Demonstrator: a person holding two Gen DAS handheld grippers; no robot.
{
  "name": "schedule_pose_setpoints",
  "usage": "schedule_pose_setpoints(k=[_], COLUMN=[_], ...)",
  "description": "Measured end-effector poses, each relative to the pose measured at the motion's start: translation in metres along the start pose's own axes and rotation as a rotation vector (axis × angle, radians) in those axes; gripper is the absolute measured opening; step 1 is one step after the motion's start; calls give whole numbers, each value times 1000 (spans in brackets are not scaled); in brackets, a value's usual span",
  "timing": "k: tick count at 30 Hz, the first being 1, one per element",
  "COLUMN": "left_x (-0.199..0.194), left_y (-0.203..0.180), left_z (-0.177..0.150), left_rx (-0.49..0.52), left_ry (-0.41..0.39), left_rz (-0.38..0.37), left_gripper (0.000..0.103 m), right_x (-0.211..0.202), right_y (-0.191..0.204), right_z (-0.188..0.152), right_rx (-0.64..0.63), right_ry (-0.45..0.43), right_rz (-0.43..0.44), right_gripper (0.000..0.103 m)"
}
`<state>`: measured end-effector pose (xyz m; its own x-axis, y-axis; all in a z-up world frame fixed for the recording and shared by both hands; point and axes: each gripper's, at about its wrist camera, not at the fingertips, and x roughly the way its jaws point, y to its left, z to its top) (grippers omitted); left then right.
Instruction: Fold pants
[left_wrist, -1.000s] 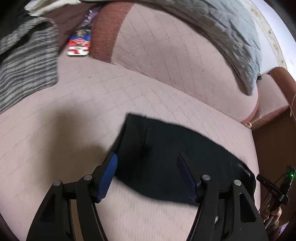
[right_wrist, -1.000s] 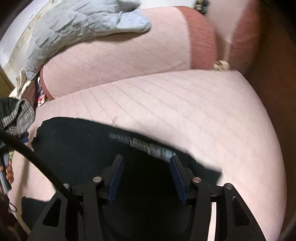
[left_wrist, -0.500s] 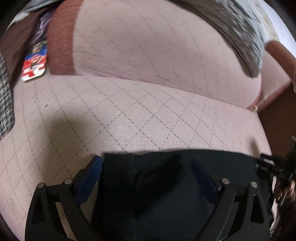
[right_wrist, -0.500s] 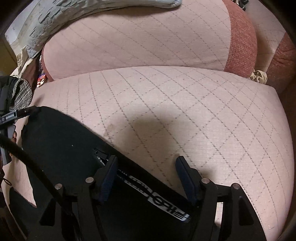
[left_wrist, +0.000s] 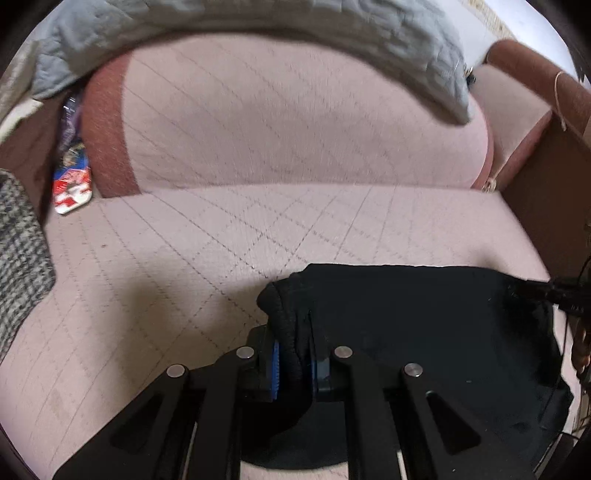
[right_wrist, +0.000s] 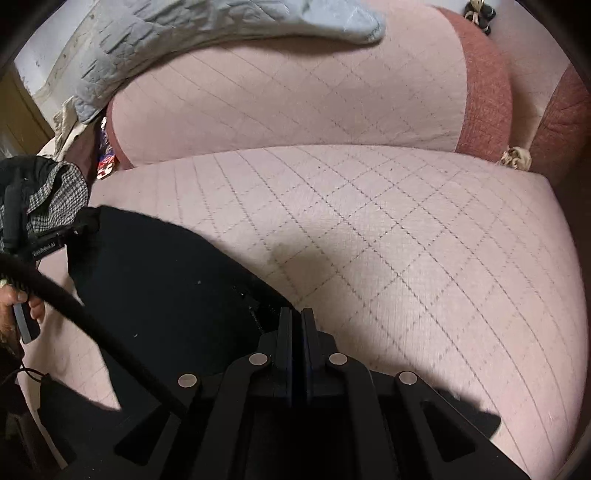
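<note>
Black fabric of the pants (left_wrist: 424, 325) lay spread on the pink quilted sofa seat (left_wrist: 184, 258). Your left tongs (left_wrist: 293, 365) were clamped on a bunched edge of the pants. Your right tongs (right_wrist: 296, 332) were pressed together at the pants' other edge; whether cloth sat between them could not be seen.
</note>
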<state>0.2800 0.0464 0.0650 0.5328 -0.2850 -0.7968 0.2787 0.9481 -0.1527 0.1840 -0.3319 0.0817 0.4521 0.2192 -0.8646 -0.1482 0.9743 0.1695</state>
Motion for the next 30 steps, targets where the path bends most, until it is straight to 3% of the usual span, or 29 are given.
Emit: schedule_pose_setpoints(k=[8,15,18,22,26,30], left_x=[-93,-169,-195,-208,-206,-213], left_y=[-15,-39,-54,-70,-78,-70], left_z=[-34,-93,-139,-202,-273,-313], left_rx=[-3,100,160,210,242,206], left_ry=[-116,-199,-218,-217,-140,-90], left_rz=[-19,8,25,56,100,107], left_gripper=[11,12,12,15,21,28], right_x=[-61,-115,-130,-132,-120,-118], right_y=[32,63,71,72,68,66], right_z=[-30,-101,-141,-195,-246,-284], right_rx=[-27,-55,-44,-10,49,83], right_ry=[-57,-63,-53,-1,76,96], right_rz=[-7,-8,3,24,40,25], right_gripper=[5,5,5,5,5,6])
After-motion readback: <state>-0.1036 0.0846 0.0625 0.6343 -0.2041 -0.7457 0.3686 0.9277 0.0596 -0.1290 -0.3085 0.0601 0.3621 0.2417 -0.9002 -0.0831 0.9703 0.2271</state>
